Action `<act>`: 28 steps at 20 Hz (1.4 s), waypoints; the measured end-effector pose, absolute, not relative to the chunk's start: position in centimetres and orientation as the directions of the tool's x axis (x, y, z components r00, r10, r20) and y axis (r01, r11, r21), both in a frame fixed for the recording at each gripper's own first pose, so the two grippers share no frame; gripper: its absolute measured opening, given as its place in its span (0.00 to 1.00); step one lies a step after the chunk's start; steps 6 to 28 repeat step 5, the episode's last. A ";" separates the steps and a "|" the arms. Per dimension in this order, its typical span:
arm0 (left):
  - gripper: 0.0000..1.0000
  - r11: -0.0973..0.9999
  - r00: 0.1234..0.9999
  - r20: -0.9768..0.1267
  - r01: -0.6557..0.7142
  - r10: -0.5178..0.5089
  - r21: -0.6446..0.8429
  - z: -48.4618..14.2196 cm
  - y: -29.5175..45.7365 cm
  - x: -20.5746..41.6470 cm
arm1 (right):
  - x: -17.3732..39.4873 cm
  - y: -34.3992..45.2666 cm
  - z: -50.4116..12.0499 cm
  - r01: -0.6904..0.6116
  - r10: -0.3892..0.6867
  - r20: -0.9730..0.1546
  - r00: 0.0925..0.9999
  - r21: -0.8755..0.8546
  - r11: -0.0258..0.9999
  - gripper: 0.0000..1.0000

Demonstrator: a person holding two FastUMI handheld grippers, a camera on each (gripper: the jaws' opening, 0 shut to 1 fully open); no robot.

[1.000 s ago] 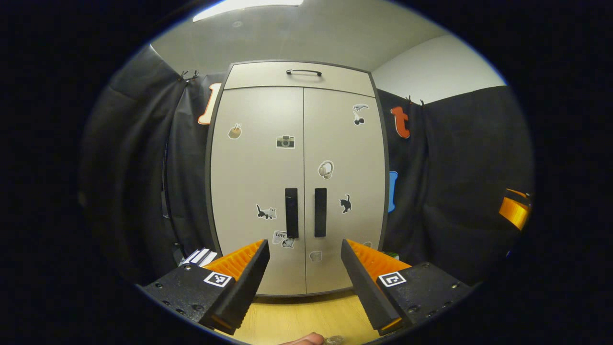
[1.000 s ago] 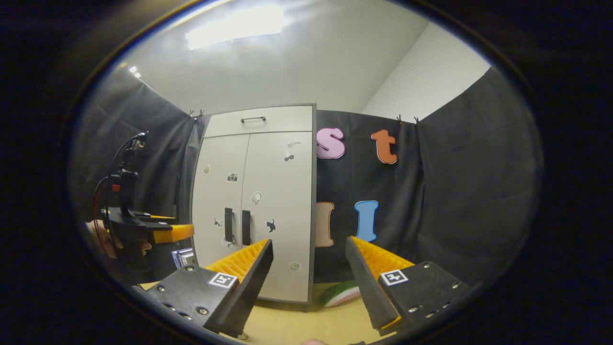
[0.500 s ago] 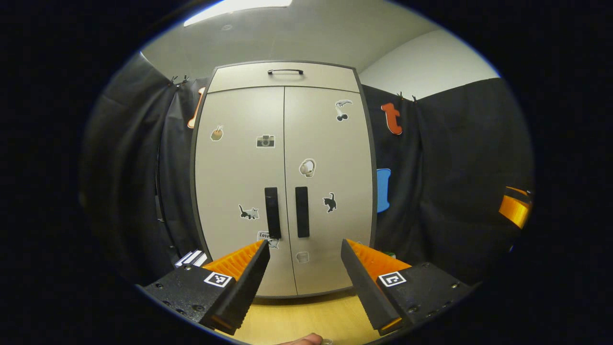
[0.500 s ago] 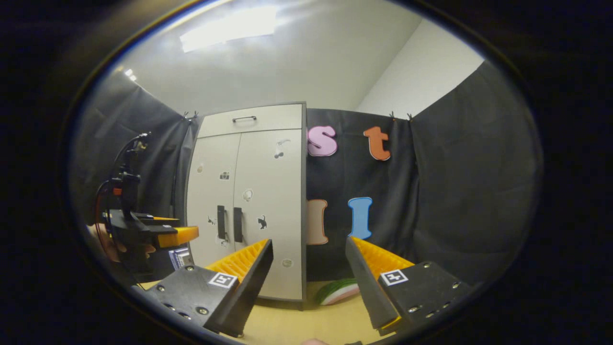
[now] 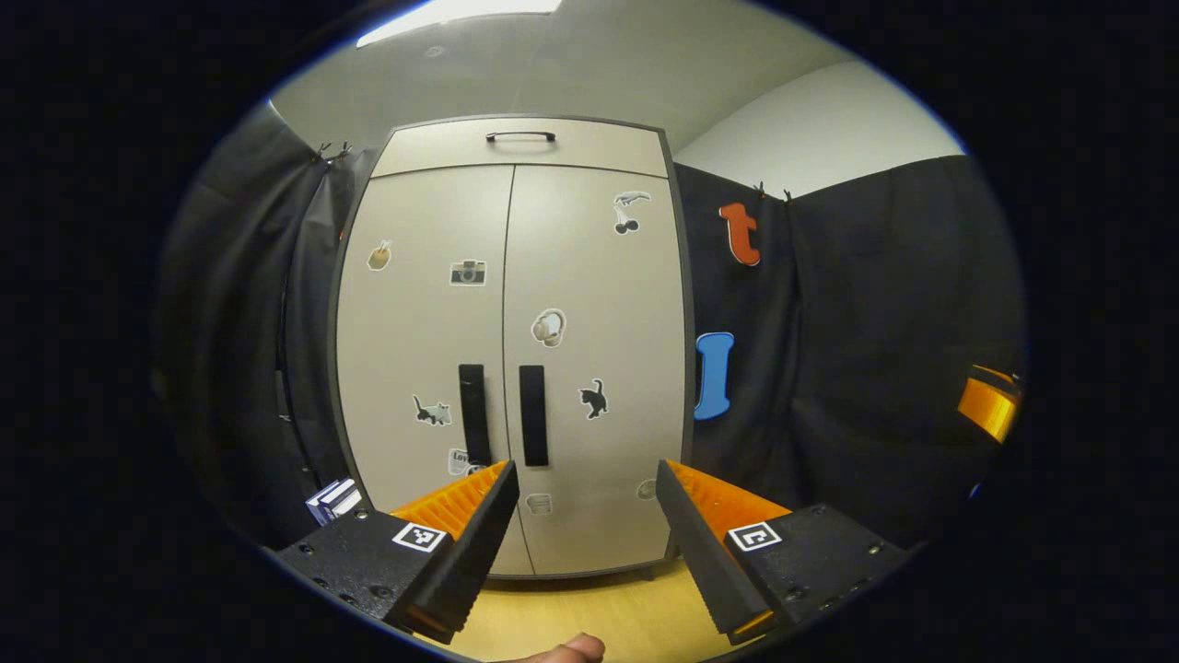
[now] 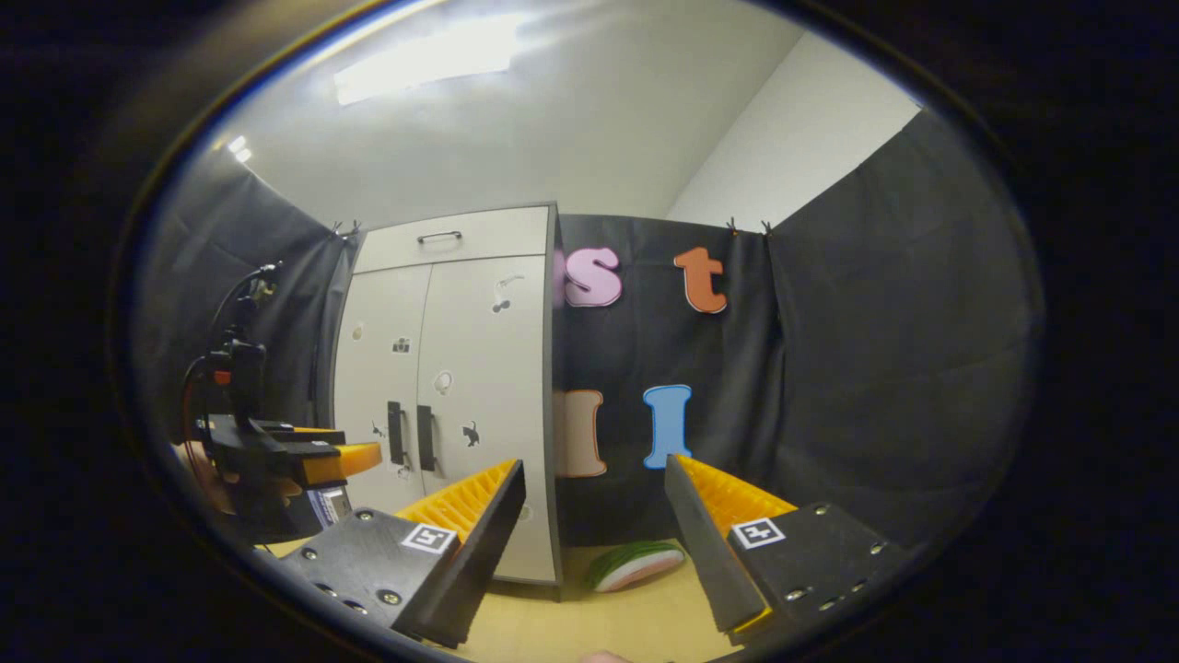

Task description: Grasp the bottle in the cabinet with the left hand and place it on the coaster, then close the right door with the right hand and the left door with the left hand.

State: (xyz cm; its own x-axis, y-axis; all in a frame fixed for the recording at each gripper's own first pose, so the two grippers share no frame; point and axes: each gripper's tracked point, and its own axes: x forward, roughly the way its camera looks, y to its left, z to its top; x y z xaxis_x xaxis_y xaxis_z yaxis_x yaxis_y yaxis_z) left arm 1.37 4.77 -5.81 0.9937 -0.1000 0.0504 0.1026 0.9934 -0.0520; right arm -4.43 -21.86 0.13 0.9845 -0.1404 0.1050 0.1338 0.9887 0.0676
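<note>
Grey two-door cabinet (image 5: pixel 512 350) with black bar handles (image 5: pixel 503 414) stood at 12 o'clock, doors flush | bottle not sighted, judged inside | left gripper (image 5: pixel 582 534) and right gripper (image 6: pixel 594 539) both agape, empty | step: pre-grasp; next calls for opening doors.

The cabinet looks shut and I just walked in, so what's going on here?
A person holds a two-finger gripper in each hand, facing the cabinet. Both doors are closed, their dark handles side by side. The left gripper is open and empty, pointed at the doors and not touching them. The right gripper is also open and empty, off to the cabinet's right above the wooden table, near a watermelon-slice toy.
</note>
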 end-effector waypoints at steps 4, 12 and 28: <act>0.96 0.988 0.989 0.054 0.138 -0.134 -0.073 -6.1 1.8 2.3 | -4.6 -23.3 -0.4 0.144 -0.150 0.109 0.983 0.054 0.988 0.90; 0.96 0.988 0.989 0.062 0.140 -0.136 -0.071 -6.2 1.1 2.5 | -4.3 -23.7 -0.9 0.145 -0.150 0.099 0.984 0.057 0.988 0.93; 0.96 0.988 0.989 0.062 0.140 -0.136 -0.071 -6.2 1.1 2.5 | -4.3 -23.7 -0.9 0.145 -0.150 0.099 0.984 0.057 0.988 0.93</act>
